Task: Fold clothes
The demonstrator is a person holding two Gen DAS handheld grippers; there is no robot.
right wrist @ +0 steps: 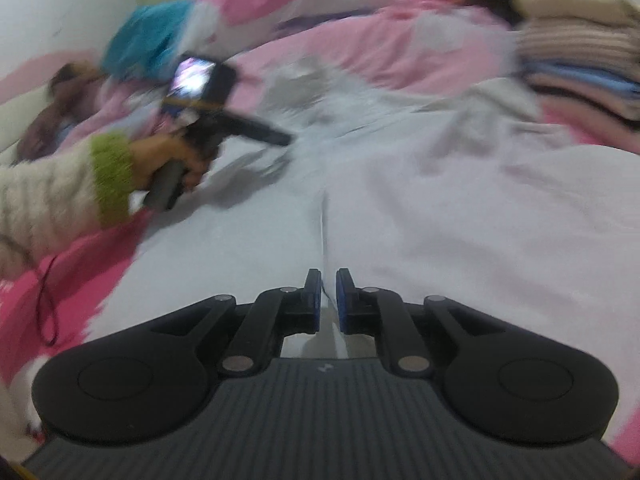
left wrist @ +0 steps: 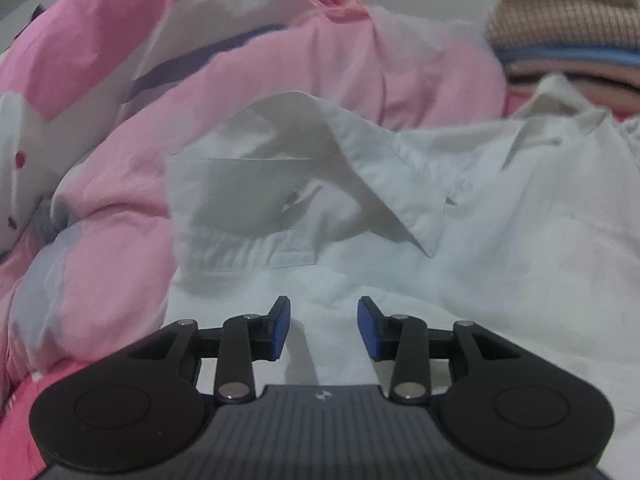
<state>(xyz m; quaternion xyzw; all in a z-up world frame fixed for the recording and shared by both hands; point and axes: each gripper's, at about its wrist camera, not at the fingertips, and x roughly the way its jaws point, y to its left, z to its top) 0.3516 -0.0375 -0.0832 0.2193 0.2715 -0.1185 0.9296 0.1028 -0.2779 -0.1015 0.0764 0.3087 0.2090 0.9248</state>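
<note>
I see a bed covered by a rumpled pink quilt [left wrist: 100, 92]. A white shirt [left wrist: 460, 240] lies spread on it, collar up. At the far right sits a stack [left wrist: 568, 28] of folded clothes; a teal cloth [right wrist: 148, 32] lies far left.

The right wrist view is smeared by motion blur throughout. The white shirt [right wrist: 440, 200] is cut off by the right edge, and its far end cannot be made out. The other gripper [right wrist: 276, 138] is blurred; its fingers cannot be told open or closed there. The hand [right wrist: 168, 160] holding it is smudged, and the sleeve [right wrist: 52, 204] is cut off at the left edge. The stack of folded clothes [right wrist: 580, 52] is cropped at the right. In the left wrist view, the pink quilt [left wrist: 100, 92] is cropped at the left and top.
</note>
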